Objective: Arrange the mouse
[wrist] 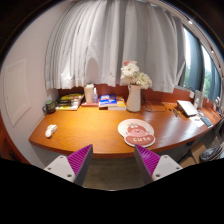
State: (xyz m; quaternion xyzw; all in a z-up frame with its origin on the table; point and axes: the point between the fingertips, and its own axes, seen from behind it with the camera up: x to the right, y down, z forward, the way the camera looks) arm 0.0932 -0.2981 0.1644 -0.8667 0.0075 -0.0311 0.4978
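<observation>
So the hand-held gripper (112, 160) is hovering just off the near edge of the wooden surface (95, 128), and its two fingers with the purple pads (80, 160) are sitting wide apart with nothing between them, so it isn't holding anything. The mouse (51, 130) is lying way over on the left side of the surface, well apart from the fingers and off to the left of them. Just ahead of the fingers, a bit to the right, a round mouse pad (136, 130) with a pinkish picture on it is lying flat near the front edge. Farther back, a white vase (134, 97) with pale flowers (134, 73) is standing upright around the middle. To its left some books (110, 102) are stacked against the back, with a white cup (89, 93) beside them and more stuff piled farther left that I can't really make out. Over on the far right a laptop (188, 107) is sitting open. White curtains (110, 45) are hanging behind all of it.
</observation>
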